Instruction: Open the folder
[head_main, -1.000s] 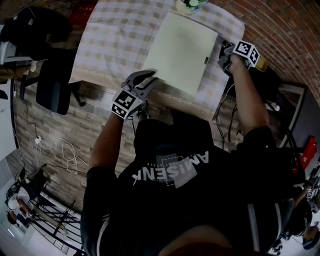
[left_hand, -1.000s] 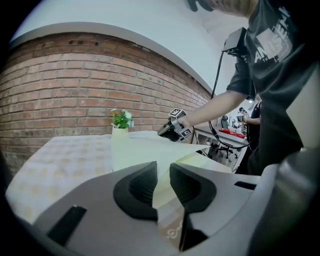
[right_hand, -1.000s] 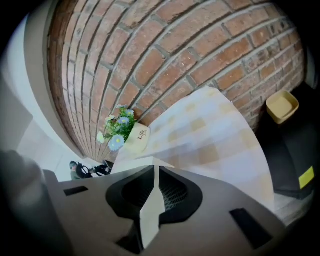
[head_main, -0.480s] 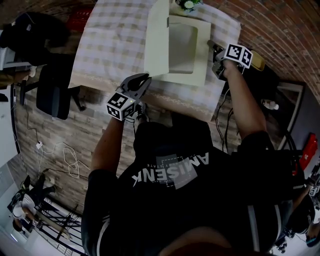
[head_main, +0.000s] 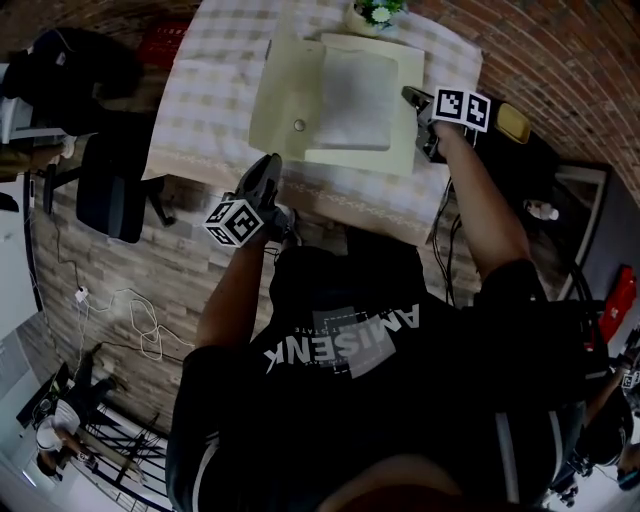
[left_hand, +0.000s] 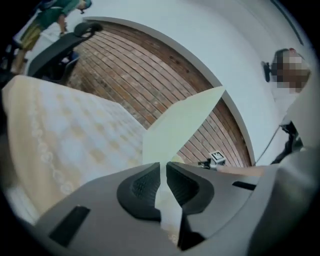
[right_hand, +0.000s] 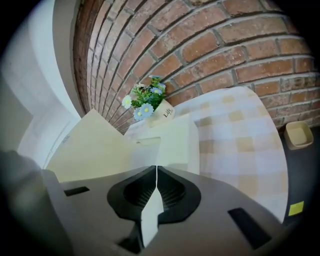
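1. While the folder (head_main: 365, 160) lies on the checked table (head_main: 215, 70) with its cover (head_main: 280, 100) over to the left but not yet flat, the step in hand is, I judge, laying that cover down.
2. The left gripper (left_hand: 163, 167) has just been closing. Its jaws stand a thin slit apart and appear to pinch the cover's near edge.
3. The right gripper (right_hand: 156, 171) has its jaws together on nothing, with its tips at the folder's right edge.
4. Carry the cover leftward and down in an arc about the spine. Pulling it toward the body could slide the whole folder.
5. Hold the right tips steady there until the cover rests flat, then let go.
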